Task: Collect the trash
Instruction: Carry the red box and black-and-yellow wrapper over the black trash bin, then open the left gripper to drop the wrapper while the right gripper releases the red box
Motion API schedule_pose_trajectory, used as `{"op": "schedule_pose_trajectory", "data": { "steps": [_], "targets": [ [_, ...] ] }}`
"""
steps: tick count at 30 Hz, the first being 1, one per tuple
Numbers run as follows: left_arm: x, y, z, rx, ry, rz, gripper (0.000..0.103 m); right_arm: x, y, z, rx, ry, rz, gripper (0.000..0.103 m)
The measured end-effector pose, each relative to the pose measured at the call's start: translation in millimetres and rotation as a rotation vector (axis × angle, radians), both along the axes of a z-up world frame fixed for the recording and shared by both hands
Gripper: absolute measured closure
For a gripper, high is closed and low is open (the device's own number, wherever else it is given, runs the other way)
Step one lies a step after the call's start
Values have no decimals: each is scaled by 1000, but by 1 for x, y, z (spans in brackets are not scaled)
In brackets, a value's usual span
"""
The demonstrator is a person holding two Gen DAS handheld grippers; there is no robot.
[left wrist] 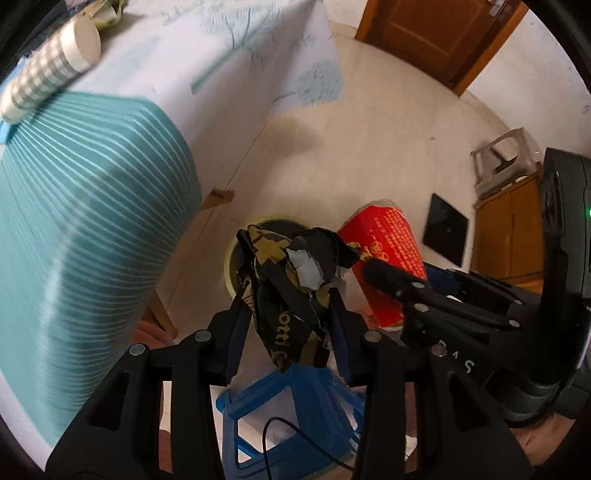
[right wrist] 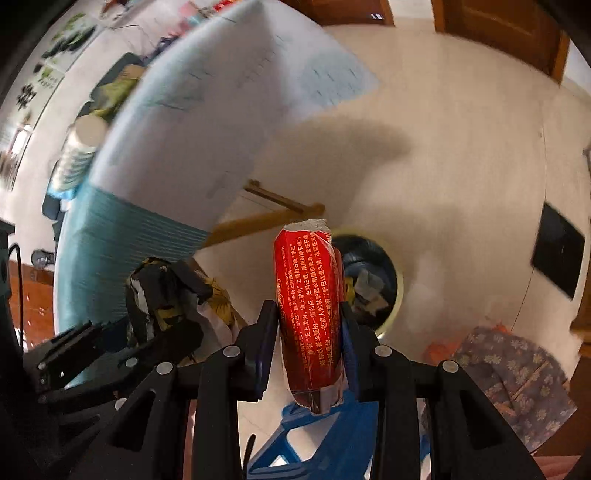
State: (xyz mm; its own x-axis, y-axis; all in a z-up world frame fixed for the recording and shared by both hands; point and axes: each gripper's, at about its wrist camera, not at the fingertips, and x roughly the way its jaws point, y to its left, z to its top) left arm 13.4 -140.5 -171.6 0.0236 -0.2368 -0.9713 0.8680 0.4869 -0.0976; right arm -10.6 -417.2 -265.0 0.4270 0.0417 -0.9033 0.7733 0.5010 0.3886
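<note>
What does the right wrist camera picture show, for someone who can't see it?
The right gripper holds a red wrapper between its fingers above a yellow-rimmed trash bin on a pale floor. To the left, the left gripper holds a crumpled black and gold wrapper, beside a table with a teal cloth.

I see blue plastic stool at 6 o'clock | teal striped cloth over table side at 9 o'clock | stack of paper cups lying at 10 o'clock | wooden door at 1 o'clock | grey stool on wooden cabinet at 3 o'clock | floral cloth on floor at 4 o'clock.
</note>
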Motion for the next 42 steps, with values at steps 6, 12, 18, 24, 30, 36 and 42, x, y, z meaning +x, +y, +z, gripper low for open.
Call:
{"op": "schedule_pose_trajectory", "data": {
  "steps": [6,12,18,24,30,36,42],
  "targets": [
    [-3,-17,-54,80,-11,5,66,10,-21,-55,29,63,-28,71],
    [-6,-35,-93,146,-52,-38,66,8,-39,-105,123,105,-86,70],
    [-7,-52,-117,175,-43,-67,65,2,-48,-132,170,133,-124,70],
    [-4,-71,-138,192,-37,-88,64,2,-51,-139,184,126,-138,70],
    [6,-84,-159,225,-34,-74,59,1,-55,-146,198,121,-151,70],
    [18,-82,-168,233,-49,-52,46,1,-58,-151,207,118,-166,69],
    [24,-81,-168,229,-58,-33,42,4,-59,-152,213,116,-163,69]
  ]
}}
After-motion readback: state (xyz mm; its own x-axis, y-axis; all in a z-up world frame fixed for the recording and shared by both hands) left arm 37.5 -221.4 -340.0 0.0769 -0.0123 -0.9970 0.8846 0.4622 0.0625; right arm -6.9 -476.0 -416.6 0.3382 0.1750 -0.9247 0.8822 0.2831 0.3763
